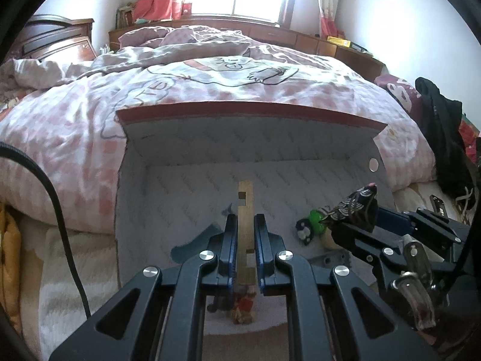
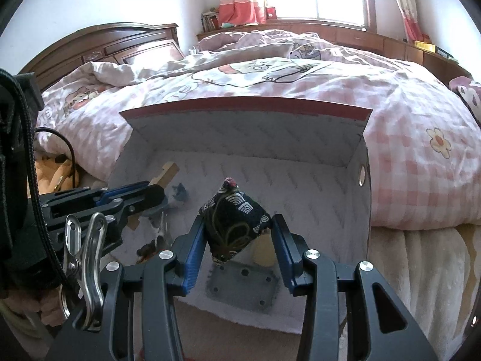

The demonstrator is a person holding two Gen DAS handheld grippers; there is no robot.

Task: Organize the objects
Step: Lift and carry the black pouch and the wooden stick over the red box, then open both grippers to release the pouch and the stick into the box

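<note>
While both hands hang over the open white box [image 2: 345, 156] that sits on the bed [image 2: 421, 180], each pair of tongs carries one item. Left tongs [image 1: 244, 231]: together, clamped on a notched wooden strip [image 1: 245, 207] that stands upright between the pads, its top end well clear of them. Right tongs [image 2: 239, 234]: partly apart, clamped on a dark patterned fabric pouch [image 2: 233, 225], a soft pyramid shape with a small red tip.

Already lying on the box floor: a grey perforated plate [image 2: 243, 288], a pale round disc [image 2: 263, 254], a small blue piece [image 2: 179, 194], and a green-and-black figure [image 1: 309, 225]. A red-and-brown figure [image 1: 242, 307] lies near the box's front edge, below the left tongs.

Judged step: both items are over the box, release not yet made.

Risks:
- Strip is held by a narrow section only; it may pivot on release and land leaning on the figures, or tip out over the low front edge.
- Pouch is soft and squeezed at its sides; it could slip early or roll off the plate when dropped.
- The two tongs are near each other; a sideways move could knock them together.
- Box rests on a soft duvet; a push on its wall could tilt it and shift the contents.
</note>
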